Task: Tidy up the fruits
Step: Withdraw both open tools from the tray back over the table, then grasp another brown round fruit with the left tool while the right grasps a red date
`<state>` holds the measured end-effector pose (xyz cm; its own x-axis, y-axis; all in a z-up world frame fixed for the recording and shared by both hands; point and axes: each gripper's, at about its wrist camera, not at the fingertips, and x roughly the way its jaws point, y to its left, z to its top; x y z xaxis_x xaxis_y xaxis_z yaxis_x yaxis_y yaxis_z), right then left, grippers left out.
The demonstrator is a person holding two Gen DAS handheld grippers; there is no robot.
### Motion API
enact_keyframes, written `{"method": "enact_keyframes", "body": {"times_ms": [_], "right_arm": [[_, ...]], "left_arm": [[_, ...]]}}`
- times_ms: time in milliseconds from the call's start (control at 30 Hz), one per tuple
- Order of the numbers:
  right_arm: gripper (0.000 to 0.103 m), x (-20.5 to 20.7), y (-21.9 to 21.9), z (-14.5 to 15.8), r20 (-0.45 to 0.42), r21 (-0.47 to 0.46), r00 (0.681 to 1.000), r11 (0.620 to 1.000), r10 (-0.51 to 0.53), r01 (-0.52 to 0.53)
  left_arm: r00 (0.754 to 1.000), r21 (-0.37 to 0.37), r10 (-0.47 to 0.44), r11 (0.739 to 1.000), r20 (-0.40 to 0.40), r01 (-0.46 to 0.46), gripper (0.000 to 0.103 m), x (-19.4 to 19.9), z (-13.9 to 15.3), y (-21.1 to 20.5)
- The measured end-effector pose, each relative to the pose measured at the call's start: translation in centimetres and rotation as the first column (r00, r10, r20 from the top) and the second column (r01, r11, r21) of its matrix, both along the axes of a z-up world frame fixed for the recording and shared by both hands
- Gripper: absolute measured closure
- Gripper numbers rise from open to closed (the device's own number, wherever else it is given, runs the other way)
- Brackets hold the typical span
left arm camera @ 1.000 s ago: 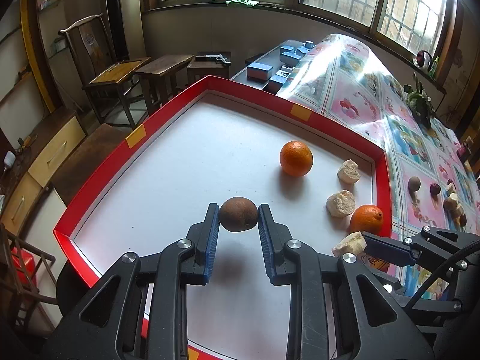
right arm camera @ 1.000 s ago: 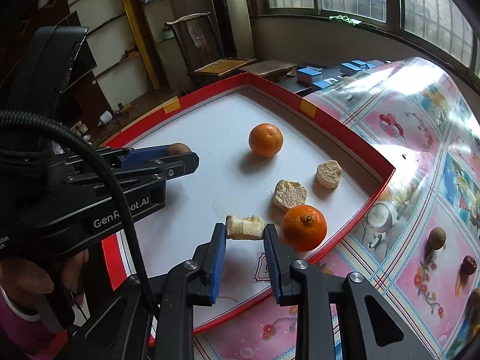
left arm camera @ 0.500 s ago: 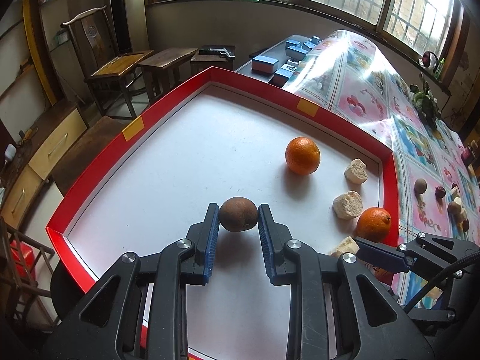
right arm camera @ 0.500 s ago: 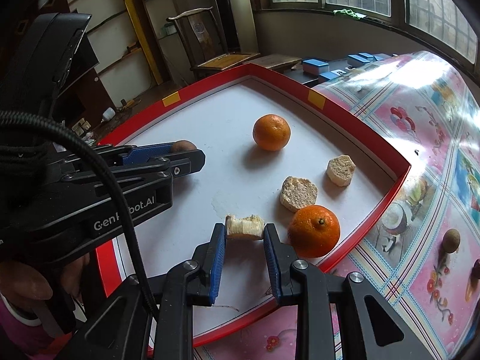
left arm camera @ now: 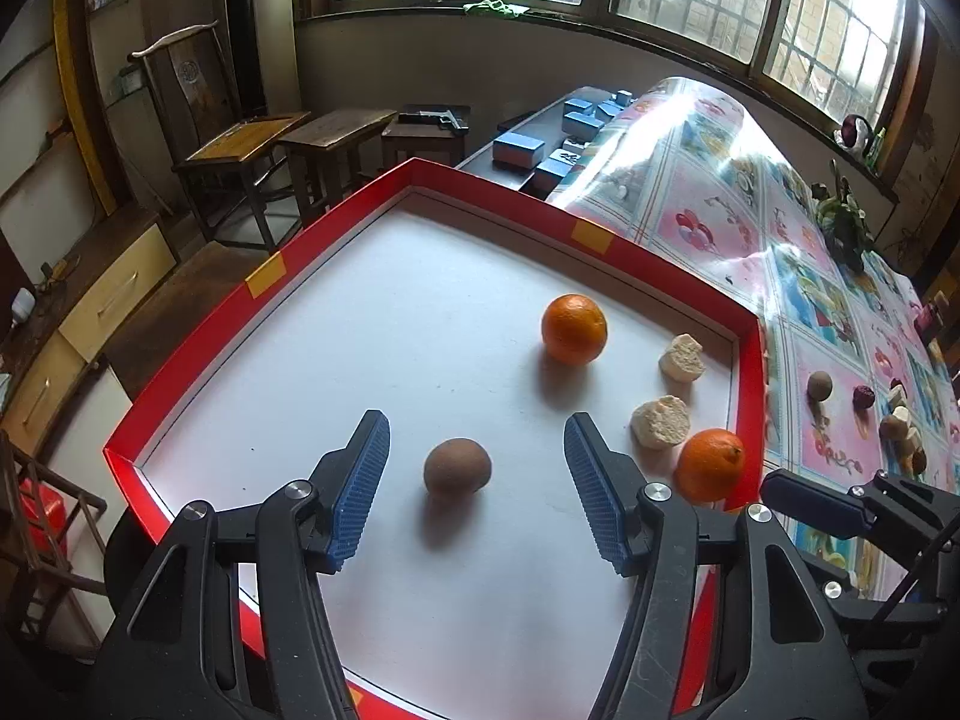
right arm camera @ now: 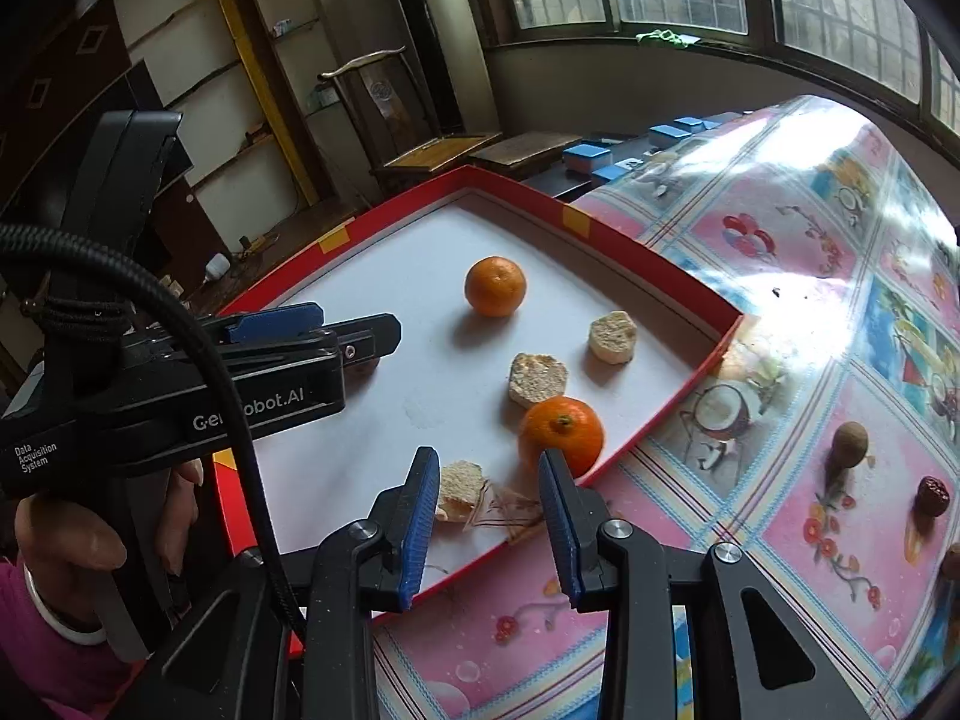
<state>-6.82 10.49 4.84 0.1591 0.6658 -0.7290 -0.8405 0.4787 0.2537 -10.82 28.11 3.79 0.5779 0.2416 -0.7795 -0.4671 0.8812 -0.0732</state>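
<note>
Left wrist view: the brown fruit (left arm camera: 457, 466) sits on the white floor of the red tray (left arm camera: 336, 227), right between the fingers of the left gripper (left arm camera: 477, 489), nearer than the far orange (left arm camera: 573, 328). The jaws are opening and do not touch it. The gripper points down at the tray. The right gripper (right arm camera: 486, 516) is opening too, over a pale piece (right arm camera: 459, 482) by the tray's near edge, not touching it.

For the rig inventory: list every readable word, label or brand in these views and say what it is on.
"Gen...obot.AI", its middle hidden by a cable: side of the left gripper.
"Data Acquisition System": rear of the same gripper body.
Tablecloth print and blue boxes: nothing legible.
</note>
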Motion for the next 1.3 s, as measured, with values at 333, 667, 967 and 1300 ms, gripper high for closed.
{"method": "enact_keyframes", "body": {"times_ms": [333, 667, 967, 1300], "right_arm": [[0.057, 2.4, -7.5, 1.2, -0.006, 0.039, 0.986, 0.985, -0.168, 0.168], [0.052, 4.6, -15.0, 0.5, -0.011, 0.020, 0.948, 0.947, -0.319, 0.319], [0.052, 5.8, -19.0, -0.5, -0.041, 0.021, 0.922, 0.923, -0.384, 0.385], [0.052, 6.9, -21.8, -1.2, -0.062, 0.034, 0.910, 0.910, -0.411, 0.413]], "left_arm": [[0.996, 0.011, -0.091, 0.996, 0.014, 0.091, 0.042, 1.7, 1.3, -4.5], [0.980, -0.016, -0.199, 0.980, -0.006, 0.199, 0.042, 4.5, 1.3, -9.6], [0.949, -0.055, -0.313, 0.949, -0.037, 0.310, 0.042, 8.4, 0.6, -14.5], [0.913, -0.101, -0.406, 0.911, -0.048, 0.400, 0.042, 13.6, -0.8, -18.0]]}}
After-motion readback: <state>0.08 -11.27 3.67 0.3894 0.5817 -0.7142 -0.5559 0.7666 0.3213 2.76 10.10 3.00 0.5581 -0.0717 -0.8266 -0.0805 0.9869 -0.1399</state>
